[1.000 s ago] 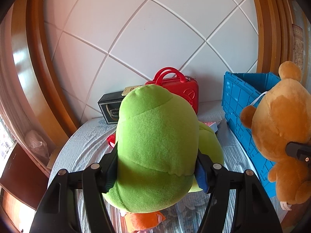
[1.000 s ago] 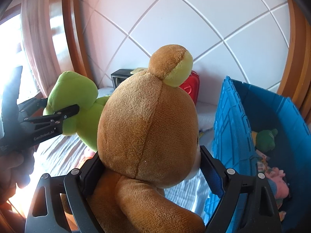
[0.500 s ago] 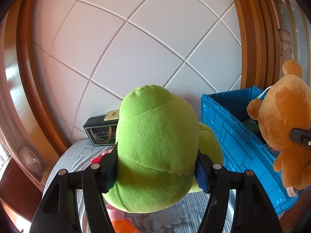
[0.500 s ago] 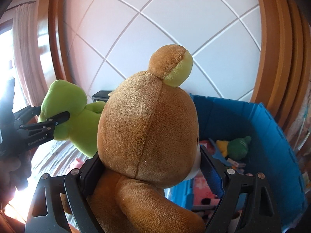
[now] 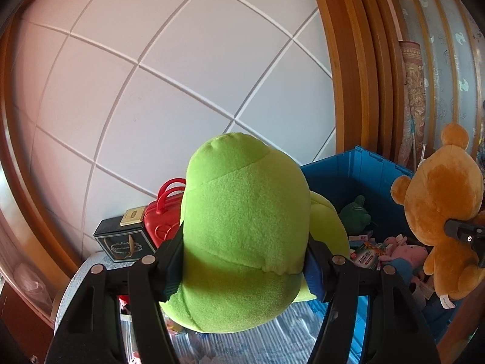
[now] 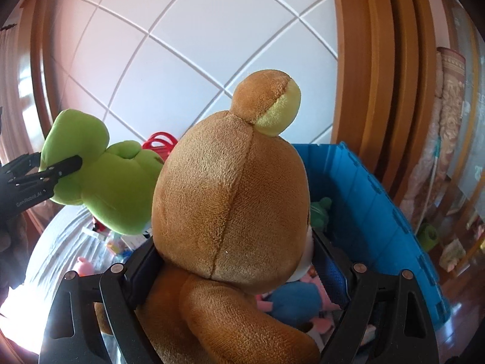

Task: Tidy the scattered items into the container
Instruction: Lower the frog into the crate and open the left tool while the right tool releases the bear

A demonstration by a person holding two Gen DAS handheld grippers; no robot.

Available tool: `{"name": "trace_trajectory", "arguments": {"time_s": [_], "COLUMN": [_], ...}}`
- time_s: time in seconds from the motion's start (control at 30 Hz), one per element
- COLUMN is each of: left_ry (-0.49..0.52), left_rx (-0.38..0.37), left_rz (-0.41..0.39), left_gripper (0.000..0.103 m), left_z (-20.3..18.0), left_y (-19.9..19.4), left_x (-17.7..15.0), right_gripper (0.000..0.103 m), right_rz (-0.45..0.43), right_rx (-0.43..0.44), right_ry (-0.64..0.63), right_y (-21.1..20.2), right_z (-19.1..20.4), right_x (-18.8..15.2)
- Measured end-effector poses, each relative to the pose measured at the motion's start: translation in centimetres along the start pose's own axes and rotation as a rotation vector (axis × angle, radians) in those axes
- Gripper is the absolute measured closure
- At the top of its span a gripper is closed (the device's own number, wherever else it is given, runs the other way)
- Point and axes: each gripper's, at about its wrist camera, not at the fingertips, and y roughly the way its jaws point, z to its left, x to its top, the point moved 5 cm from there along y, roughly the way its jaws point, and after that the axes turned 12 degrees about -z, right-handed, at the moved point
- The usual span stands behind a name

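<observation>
A: Task things counted: two large plush toys are held up. One lime-green fleece plush toy, rounded and egg-shaped, is clamped on both sides by the left gripper, jaws about half spread on it, up in the air just left of the bin.

B: And the second?

A: One golden-brown fuzzy teddy bear with a round yellow-lined ear is pinched at the neck by the right gripper, jaws set wide on it, above the bin's near edge.

B: Container?

A: One blue ribbed hard-plastic bin, rectangular. Small toys are seen inside: one dark green plush, one pink plush pig in blue, some printed cards, count unclear.

B: Outside it?

A: One red glossy plastic case with loop handles and one black box with a gold label, set against the white quilted panel wall. The grey ridged bed cover is strewn with small bits, too blurred to be counted.
</observation>
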Motion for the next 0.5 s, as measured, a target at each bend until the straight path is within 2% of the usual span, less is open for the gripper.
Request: {"name": "trace_trajectory", "arguments": {"time_s": [0.17,0.5], "left_ry": [0.02,0.077], "left_rx": [-0.043,-0.134], "left_rz": [-0.024,-0.019], "left_gripper": [0.039,0.039], "left_z": [-3.5,-10.1], "left_y": [2.0,7.1], "left_x": [2.3,4.0], "right_gripper": [0.013,0.013], "right_rz": [0.015,0.031], "right_rx": [-0.037,-0.093], "right_ry": [0.023,0.083], "right_y": [0.2,1.2], "right_z": [-3.5,-9.0], "right_x": [-0.6,-1.8]}}
